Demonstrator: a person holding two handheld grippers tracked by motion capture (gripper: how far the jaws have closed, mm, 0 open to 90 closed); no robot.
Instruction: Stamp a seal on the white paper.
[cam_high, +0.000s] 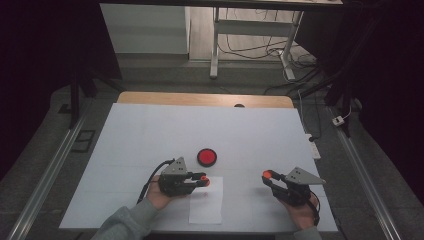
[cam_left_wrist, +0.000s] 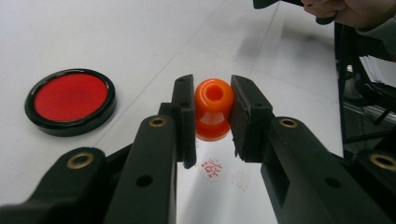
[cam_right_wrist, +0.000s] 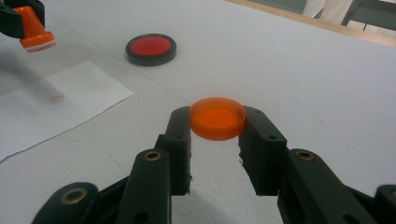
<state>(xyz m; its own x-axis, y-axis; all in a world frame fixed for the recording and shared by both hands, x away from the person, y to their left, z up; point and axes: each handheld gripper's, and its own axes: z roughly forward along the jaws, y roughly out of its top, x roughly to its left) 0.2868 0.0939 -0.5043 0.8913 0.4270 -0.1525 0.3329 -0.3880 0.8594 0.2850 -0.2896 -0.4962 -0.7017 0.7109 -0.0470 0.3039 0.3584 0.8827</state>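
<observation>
Since a red mark (cam_left_wrist: 211, 169) already sits on the paper sheet (cam_high: 206, 201) at the bench's (cam_high: 140, 130) near edge, I'd judge at least one stamping done; the left gripper (cam_high: 202, 179) has its fingers clamped on the orange stamp (cam_left_wrist: 213, 109), held above that sheet, while the right gripper (cam_high: 268, 175) has its fingers closed on the orange cap (cam_right_wrist: 217, 117) over bare bench toward the right edge. Left, by my guess: recapping and setting down, with the red ink pad (cam_high: 206, 157) sitting open mid-bench. Stamp face hidden, mark's design too small to read, second fainter print beside it unclear.
</observation>
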